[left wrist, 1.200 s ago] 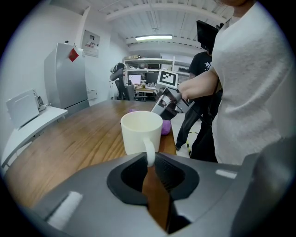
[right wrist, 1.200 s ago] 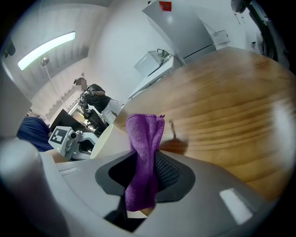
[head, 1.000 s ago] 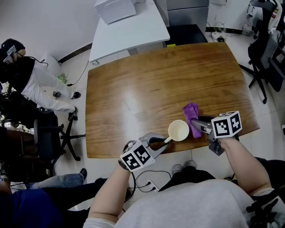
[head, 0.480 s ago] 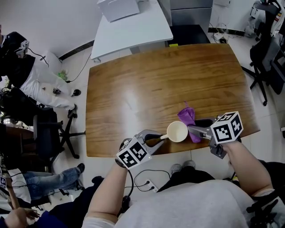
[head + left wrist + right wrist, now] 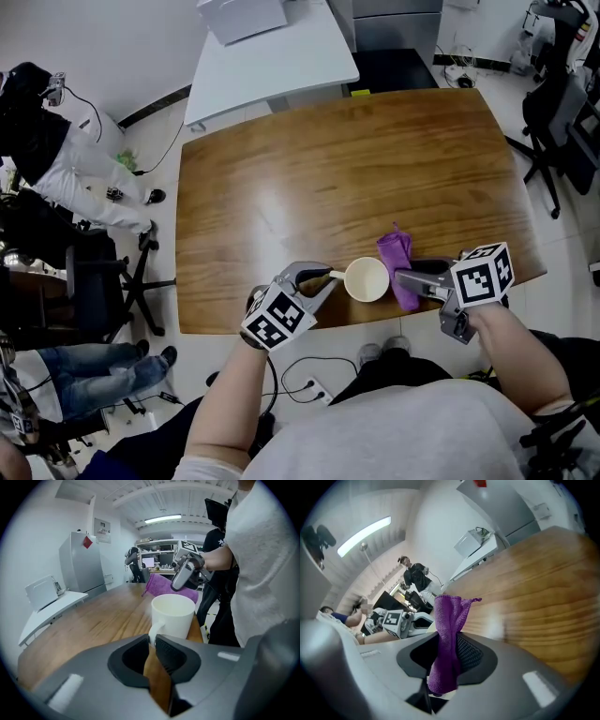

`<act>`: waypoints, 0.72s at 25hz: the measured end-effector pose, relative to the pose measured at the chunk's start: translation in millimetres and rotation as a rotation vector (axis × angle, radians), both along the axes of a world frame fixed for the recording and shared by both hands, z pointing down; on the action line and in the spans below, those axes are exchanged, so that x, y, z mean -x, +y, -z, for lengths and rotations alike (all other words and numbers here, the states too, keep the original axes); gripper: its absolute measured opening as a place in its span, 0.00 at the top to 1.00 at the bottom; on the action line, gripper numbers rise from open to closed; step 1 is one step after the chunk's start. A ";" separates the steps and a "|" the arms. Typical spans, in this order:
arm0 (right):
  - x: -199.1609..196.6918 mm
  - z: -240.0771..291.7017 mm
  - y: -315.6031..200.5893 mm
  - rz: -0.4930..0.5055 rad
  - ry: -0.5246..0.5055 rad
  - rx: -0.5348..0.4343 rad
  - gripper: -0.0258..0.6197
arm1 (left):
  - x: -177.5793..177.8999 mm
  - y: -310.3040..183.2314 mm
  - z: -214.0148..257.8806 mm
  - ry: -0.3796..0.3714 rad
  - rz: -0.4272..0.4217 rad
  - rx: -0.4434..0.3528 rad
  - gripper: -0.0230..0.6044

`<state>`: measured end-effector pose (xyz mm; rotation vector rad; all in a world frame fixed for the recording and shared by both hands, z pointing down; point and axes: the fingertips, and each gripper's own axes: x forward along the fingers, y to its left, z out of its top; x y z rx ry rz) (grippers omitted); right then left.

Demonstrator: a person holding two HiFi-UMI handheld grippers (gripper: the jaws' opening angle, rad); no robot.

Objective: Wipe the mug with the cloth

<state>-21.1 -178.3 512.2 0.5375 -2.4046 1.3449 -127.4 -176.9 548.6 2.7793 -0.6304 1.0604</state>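
**Head view:** The mug [image 5: 367,279] stands upright near the front edge of the wooden table [image 5: 328,178]. Its handle points toward the left gripper [image 5: 322,277], whose jaws are closing on it. I judge this is to steady the mug for wiping. On the mug's other side, the right gripper [image 5: 405,277] carries the purple cloth [image 5: 397,258] just beside the mug's wall. This view does not show whether cloth and mug touch.

**Left gripper view:** This view shows what the overhead angle hides: the handle sits between the two pads, which pinch it low down. The cloth hangs beyond the mug's far rim.

**Right gripper view:** The jaws are clenched on the cloth. A folded tuft sticks out ahead of them, probably left free as the wiping surface. The cloth hides most of the mug, and only the left gripper's marker cube shows beyond it.
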 end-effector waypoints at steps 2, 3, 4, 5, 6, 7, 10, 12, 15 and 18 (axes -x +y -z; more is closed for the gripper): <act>2.3 -4.5 -4.9 -0.013 -0.007 0.021 0.79 | -0.9 -6.2 2.0 0.017 0.033 -0.001 0.92; 3.3 -9.2 -5.7 -0.013 0.003 0.027 0.79 | -1.1 -9.0 3.1 0.029 0.052 -0.001 0.92; 4.3 -14.1 -5.4 -0.012 0.009 0.037 0.79 | -1.2 -11.4 3.5 0.041 0.073 0.001 0.92; 5.2 -18.9 -4.7 -0.011 0.013 0.046 0.79 | -1.1 -13.4 3.3 0.053 0.092 0.003 0.92; 5.8 -23.6 -4.0 -0.007 0.022 0.050 0.79 | -1.1 -15.4 2.9 0.065 0.110 0.005 0.92; 6.2 -29.0 -3.2 0.001 0.040 0.047 0.79 | -1.3 -17.5 2.6 0.078 0.126 0.009 0.92; 5.5 -47.9 0.0 0.032 0.129 0.031 0.79 | -4.2 -23.8 3.3 0.111 0.154 0.028 0.91; 6.2 -58.1 2.8 0.052 0.188 0.019 0.79 | -5.5 -26.9 4.7 0.125 0.160 0.039 0.92; 11.0 -65.5 9.1 0.090 0.221 0.010 0.79 | -5.3 -33.1 3.8 0.162 0.175 0.041 0.92; 13.1 -65.1 20.6 0.141 0.207 0.020 0.79 | -8.2 -35.1 2.6 0.187 0.177 0.055 0.92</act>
